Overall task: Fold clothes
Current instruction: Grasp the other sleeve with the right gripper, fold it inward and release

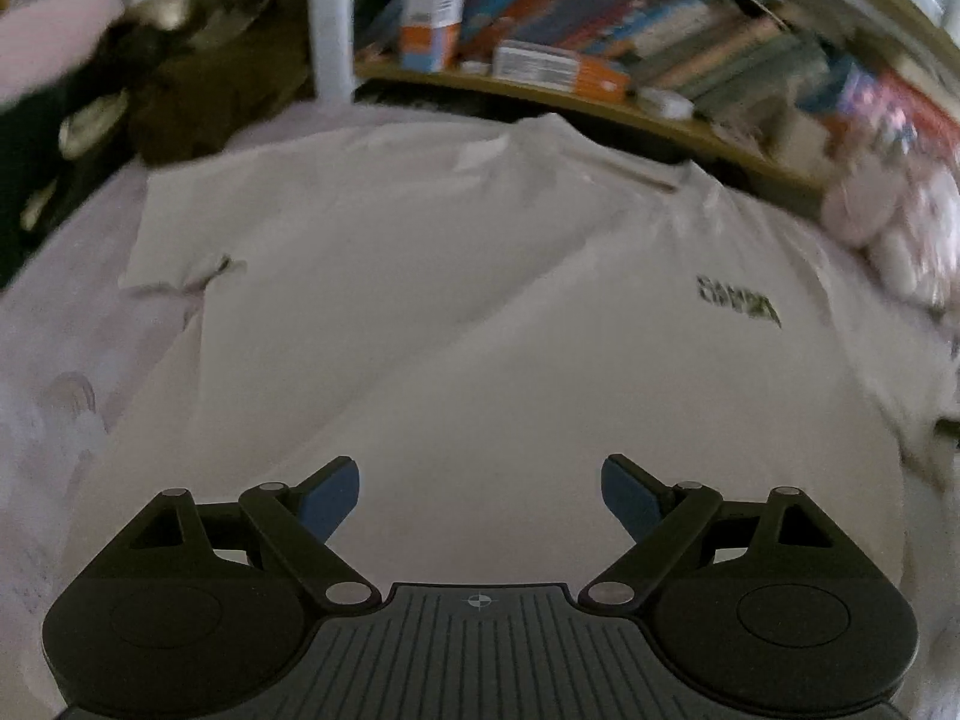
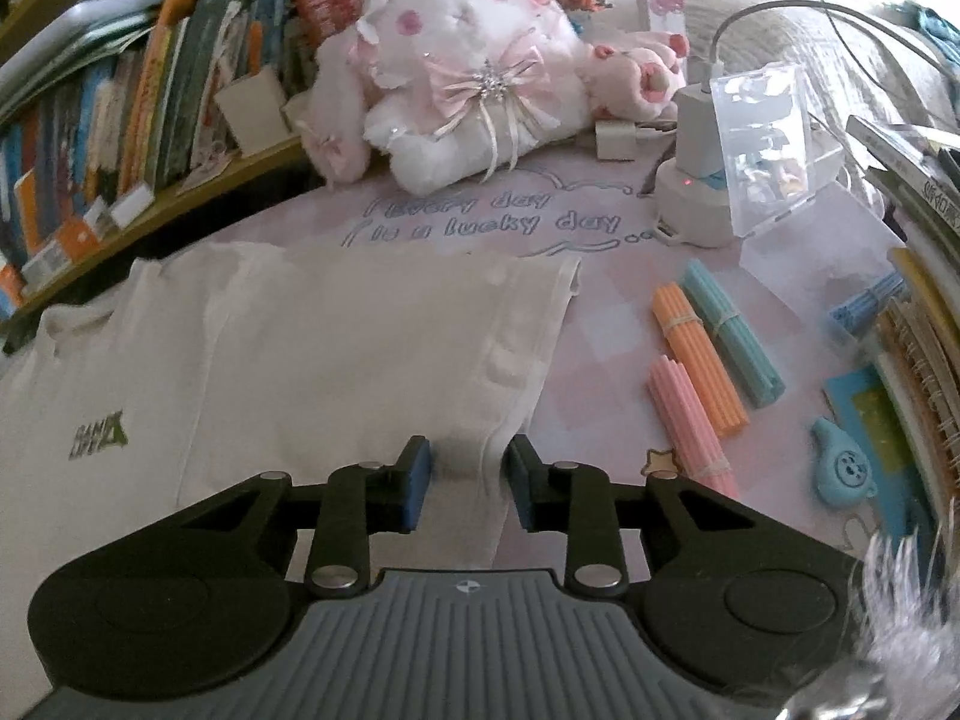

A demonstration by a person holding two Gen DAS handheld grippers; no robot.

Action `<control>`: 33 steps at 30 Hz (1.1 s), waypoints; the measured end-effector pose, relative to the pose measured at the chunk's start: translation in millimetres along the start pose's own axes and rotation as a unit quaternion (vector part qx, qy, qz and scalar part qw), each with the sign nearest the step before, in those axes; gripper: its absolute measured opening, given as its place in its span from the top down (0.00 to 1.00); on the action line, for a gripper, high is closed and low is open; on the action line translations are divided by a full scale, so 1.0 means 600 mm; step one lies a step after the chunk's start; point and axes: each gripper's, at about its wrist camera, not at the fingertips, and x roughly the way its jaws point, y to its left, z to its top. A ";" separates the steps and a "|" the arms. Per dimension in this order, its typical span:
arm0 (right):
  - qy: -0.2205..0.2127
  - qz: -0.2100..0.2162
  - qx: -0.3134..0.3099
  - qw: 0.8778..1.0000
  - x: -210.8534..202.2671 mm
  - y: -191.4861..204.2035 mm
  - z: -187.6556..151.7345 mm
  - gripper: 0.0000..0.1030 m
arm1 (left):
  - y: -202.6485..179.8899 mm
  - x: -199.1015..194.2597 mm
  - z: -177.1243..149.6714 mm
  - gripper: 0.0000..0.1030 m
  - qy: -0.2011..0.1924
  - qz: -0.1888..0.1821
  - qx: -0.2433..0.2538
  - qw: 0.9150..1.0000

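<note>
**White T-shirt spread flat, right jaws closing in at its sleeve**

A white T-shirt (image 1: 456, 300) lies spread out on a bench covered with a pale pink printed cloth (image 2: 600, 324). It has a small dark logo (image 2: 99, 433) on the chest, and its collar points toward a low shelf of books (image 1: 600, 30) along the far edge.

The left gripper (image 1: 480, 495) hangs over the body of the shirt, its jaws spread wide with nothing between them and the blue pads clear of the fabric.

The right gripper (image 2: 468, 480) sits at the shirt's side, where the sleeve meets the body. Its jaws are narrowed to a small gap, with a raised wrinkle of the fabric between them. The pads stand just beside the cloth on either side; they do not look pressed onto it.

Past the sleeve a pink-and-white plush toy (image 2: 468, 60) rests near the books. To the right of the shirt, apart from it, lie bundles of orange, teal and pink sticks (image 2: 702, 360), and farther back a clear plastic box (image 2: 768, 138).
</note>
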 end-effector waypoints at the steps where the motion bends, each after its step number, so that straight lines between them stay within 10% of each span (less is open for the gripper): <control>1: -0.002 -0.006 -0.003 1.000 0.002 0.005 0.001 0.74 | 0.002 0.003 0.000 0.12 0.004 -0.003 0.004 1.000; 18: -0.012 -0.055 -0.028 0.998 0.000 0.065 0.024 0.93 | -0.034 0.037 -0.003 0.12 0.040 -0.084 0.137 0.986; 28: -0.080 0.025 -0.160 0.983 -0.073 0.304 0.027 0.92 | 0.017 0.036 0.009 0.12 0.027 -0.086 0.103 0.991; 33: -0.002 0.137 -0.201 0.970 -0.051 0.396 -0.030 0.49 | 0.035 0.038 0.011 0.12 0.032 -0.084 0.092 0.992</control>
